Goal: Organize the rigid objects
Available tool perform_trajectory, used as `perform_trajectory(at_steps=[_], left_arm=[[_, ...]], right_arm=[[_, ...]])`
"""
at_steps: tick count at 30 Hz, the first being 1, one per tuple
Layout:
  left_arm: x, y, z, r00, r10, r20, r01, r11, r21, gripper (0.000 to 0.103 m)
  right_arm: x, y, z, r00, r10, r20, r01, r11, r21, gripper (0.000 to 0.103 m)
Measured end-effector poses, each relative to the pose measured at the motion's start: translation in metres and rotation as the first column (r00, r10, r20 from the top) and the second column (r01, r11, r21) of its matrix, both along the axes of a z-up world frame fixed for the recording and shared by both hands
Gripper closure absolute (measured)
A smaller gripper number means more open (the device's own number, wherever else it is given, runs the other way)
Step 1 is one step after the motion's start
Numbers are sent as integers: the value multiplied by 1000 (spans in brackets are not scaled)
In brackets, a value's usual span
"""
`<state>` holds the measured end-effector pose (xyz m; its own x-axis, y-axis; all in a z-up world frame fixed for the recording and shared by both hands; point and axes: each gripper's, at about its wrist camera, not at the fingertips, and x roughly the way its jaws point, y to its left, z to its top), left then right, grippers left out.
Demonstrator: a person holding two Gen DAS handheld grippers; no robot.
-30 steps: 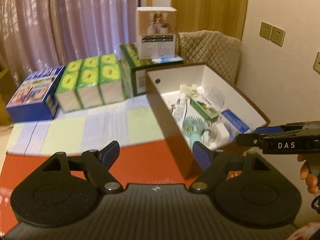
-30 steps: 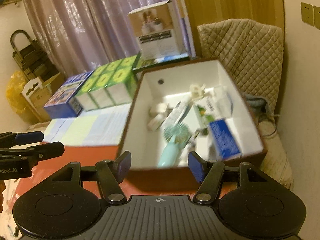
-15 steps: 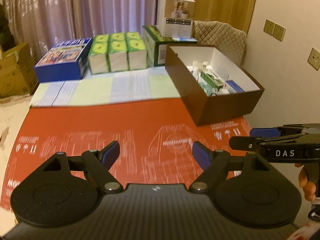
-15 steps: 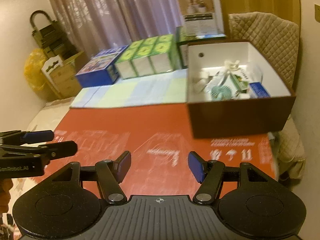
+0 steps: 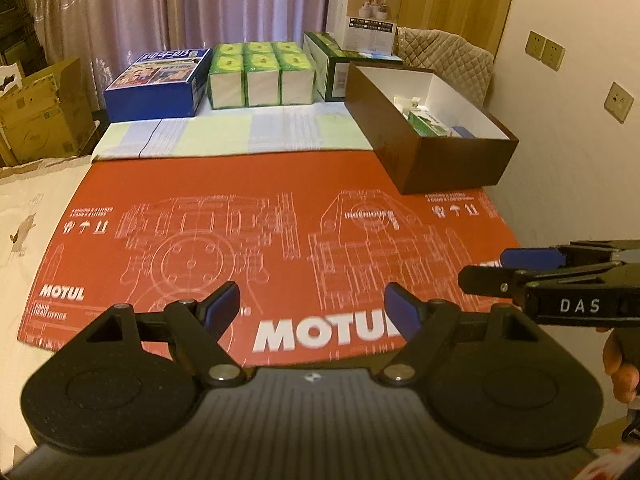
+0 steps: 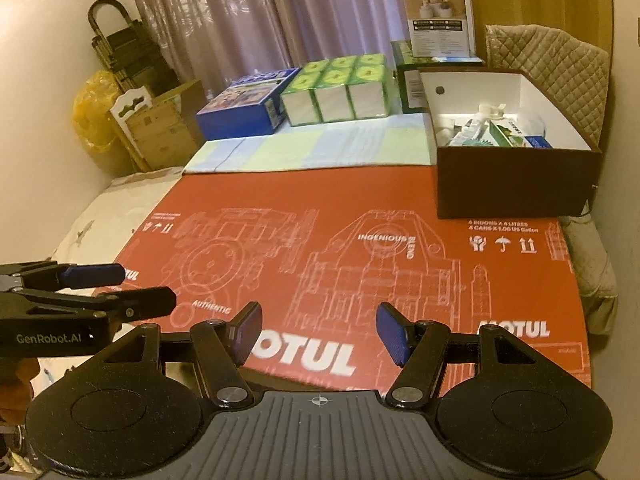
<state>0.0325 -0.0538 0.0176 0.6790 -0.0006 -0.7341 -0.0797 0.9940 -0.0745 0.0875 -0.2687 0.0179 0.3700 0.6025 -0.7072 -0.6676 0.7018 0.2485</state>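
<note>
A brown box with a white inside (image 5: 448, 160) (image 6: 512, 184) stands at the far right of the red mat. It holds several small items, among them a green and white carton (image 6: 506, 132) and a teal brush (image 6: 480, 142). My left gripper (image 5: 312, 312) is open and empty, low over the near edge of the mat. My right gripper (image 6: 318, 330) is open and empty beside it. Each gripper shows from the side in the other's view, the right one (image 5: 520, 268) and the left one (image 6: 132, 288).
A red MOTUL mat (image 5: 248, 224) covers the near surface, with a pale striped cloth (image 5: 240, 132) behind it. A blue box (image 5: 156, 80), green tissue packs (image 5: 260, 74), a dark green box (image 5: 332, 60) and a white carton (image 5: 368, 20) line the back. Cardboard boxes (image 6: 160, 128) stand at left.
Both grippers have pulled back and away from the brown box, from right over it to the near edge of the red mat. Both stayed open and empty.
</note>
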Motion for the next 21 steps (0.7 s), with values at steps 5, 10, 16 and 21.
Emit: perform_trajectory(at_steps=[5, 10, 16, 21], left_arm=[[-18, 4, -2, 1000, 4, -2, -4, 1000, -5, 26], [-29, 6, -3, 1000, 6, -4, -6, 1000, -7, 26], [-35, 10, -4, 1000, 20, 0, -20, 1000, -8, 27], [-35, 13, -5, 1000, 27, 1, -27, 1000, -7, 26]], right_arm=[[-19, 1, -1, 1000, 0, 0, 0, 1000, -3, 43], [-33, 4, -4, 1000, 4, -4, -4, 1000, -9, 43], [-42, 7, -6, 1000, 13, 0, -13, 1000, -13, 43], [-44, 10, -7, 1000, 21, 2, -21, 1000, -16, 43]])
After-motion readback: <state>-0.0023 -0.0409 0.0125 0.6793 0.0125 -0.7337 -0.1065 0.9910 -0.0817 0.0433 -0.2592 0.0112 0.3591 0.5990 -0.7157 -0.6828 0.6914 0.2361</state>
